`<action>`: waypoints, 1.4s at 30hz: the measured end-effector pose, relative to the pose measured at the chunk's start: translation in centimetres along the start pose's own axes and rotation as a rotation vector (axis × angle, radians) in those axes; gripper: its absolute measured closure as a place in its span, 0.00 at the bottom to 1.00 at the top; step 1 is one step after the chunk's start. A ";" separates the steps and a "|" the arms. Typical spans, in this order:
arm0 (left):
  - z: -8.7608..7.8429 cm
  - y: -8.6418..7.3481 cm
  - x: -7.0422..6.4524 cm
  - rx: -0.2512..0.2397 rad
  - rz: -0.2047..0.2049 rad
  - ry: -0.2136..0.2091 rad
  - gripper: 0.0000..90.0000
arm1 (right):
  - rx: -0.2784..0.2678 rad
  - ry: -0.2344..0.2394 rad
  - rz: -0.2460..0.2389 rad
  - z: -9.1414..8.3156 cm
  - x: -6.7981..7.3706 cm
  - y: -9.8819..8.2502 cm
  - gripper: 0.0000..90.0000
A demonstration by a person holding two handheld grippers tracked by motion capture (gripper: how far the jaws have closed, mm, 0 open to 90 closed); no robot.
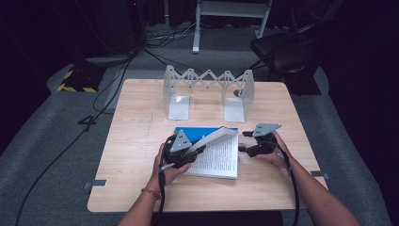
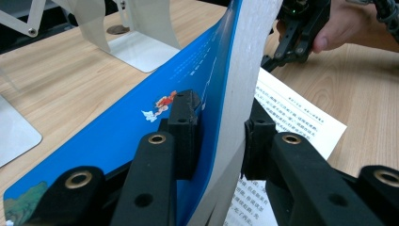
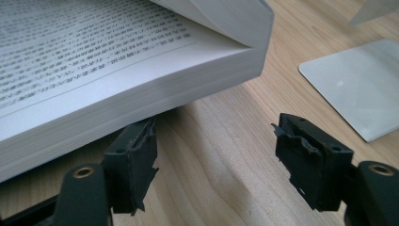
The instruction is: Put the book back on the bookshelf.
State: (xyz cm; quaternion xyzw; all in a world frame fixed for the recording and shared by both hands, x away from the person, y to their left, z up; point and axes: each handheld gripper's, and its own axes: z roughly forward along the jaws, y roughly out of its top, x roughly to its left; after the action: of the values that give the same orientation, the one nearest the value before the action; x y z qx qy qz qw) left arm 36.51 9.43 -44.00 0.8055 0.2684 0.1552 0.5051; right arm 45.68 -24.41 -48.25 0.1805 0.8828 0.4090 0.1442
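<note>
So we've got the left gripper [image 2: 221, 136] clamped on the book's [image 1: 221, 153] lifted cover and pages, right gripper [image 3: 214, 155] spread empty beside it.

Black tongs [image 1: 200, 149] with brass rivets, grey three-cornered top plates.

Recording lab or studio, dark-walled.
Lone wooden table [image 1: 141, 141] on grey carpet [image 1: 42, 155]; loose cables [image 1: 117, 80] across the floor, hazard-striped base [image 1: 75, 87], white stand legs [image 1: 197, 28], black chair [image 1: 282, 52] behind.
</note>
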 end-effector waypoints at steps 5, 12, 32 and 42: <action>-0.2 0.1 0.0 -0.033 -0.007 0.001 0.79 | -0.093 0.027 0.052 -0.6 -0.1 0.0 0.43; 0.1 1.2 -0.7 -0.087 -0.031 -0.054 0.79 | -0.259 -0.028 0.064 -3.6 -0.1 1.7 0.50; -2.0 1.2 -2.3 -0.086 0.029 -0.048 0.80 | -0.391 0.041 0.025 -5.8 3.3 6.6 0.60; -3.8 -0.2 -2.4 -0.076 0.013 -0.018 0.75 | -0.416 0.103 -0.019 -5.5 5.3 8.3 0.59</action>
State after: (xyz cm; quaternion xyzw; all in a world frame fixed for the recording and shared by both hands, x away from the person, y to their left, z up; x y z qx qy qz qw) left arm 32.51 10.89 -42.46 0.7888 0.2524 0.1615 0.5366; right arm 40.41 -20.81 -39.00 0.1176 0.7873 0.5896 0.1368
